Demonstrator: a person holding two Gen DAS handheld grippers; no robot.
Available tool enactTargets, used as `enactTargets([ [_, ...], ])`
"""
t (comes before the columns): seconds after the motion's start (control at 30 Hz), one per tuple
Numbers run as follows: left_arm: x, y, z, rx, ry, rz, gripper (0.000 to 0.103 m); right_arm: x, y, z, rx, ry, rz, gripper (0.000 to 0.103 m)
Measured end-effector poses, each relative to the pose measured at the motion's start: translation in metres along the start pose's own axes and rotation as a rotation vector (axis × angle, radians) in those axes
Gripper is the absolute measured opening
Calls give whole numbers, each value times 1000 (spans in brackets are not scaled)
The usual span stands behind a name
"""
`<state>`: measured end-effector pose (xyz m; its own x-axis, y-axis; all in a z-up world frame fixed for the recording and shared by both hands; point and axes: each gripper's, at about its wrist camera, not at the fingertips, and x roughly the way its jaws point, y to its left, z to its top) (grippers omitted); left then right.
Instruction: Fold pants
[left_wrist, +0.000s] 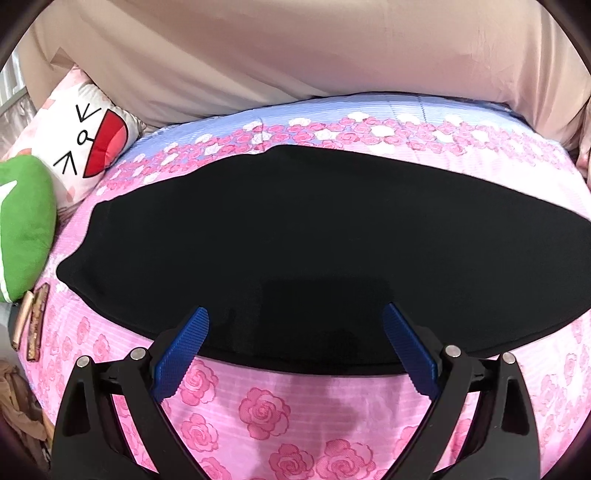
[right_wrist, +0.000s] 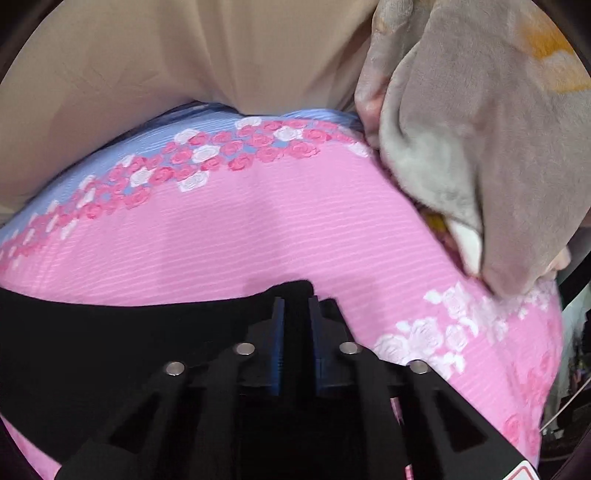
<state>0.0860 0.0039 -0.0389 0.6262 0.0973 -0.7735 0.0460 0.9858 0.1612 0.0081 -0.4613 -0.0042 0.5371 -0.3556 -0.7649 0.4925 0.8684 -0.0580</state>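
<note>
Black pants (left_wrist: 314, 240) lie flat across a pink rose-print bedspread (left_wrist: 266, 406), spread left to right. My left gripper (left_wrist: 295, 321) is open, its blue pads just above the near edge of the pants, holding nothing. In the right wrist view the pants (right_wrist: 110, 339) fill the lower left. My right gripper (right_wrist: 296, 306) is shut on the end of the pants, with black cloth pinched between its blue pads.
A white cartoon-face pillow (left_wrist: 85, 147) and a green plush (left_wrist: 26, 225) sit at the left. Beige curtain cloth (left_wrist: 295, 48) hangs behind the bed. A grey fleece blanket (right_wrist: 480, 147) is heaped at the right. Small wrapped items (left_wrist: 31, 325) lie by the left edge.
</note>
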Motion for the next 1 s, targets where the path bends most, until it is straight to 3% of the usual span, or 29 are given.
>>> enactTargets([
  [0.13, 7, -2, -1, 16, 4, 8, 93, 4, -13, 0, 48, 4, 24, 11],
  [0.3, 13, -1, -3, 11, 12, 9, 93, -42, -8, -19, 50, -61, 11, 17],
  [0.33, 14, 0, -3, 7, 15, 3, 93, -47, -10, -25, 56, -65, 12, 19],
  [0.4, 15, 2, -5, 3, 17, -3, 93, -62, -15, -45, 83, -66, 0, 35],
  [0.5, 16, 3, -7, 2, 16, -4, 93, -79, -23, -69, 110, -72, -10, 40],
  [0.57, 16, 4, -9, 0, 16, -6, 93, -87, -28, -81, 128, -70, -35, 51],
  [0.77, 16, 9, -11, -16, 17, -8, 93, -94, -38, -101, 188, -64, -15, 61],
  [1.0, 13, 21, -10, -38, 6, 10, 93, -81, -55, -98, 260, -45, 37, 61],
])
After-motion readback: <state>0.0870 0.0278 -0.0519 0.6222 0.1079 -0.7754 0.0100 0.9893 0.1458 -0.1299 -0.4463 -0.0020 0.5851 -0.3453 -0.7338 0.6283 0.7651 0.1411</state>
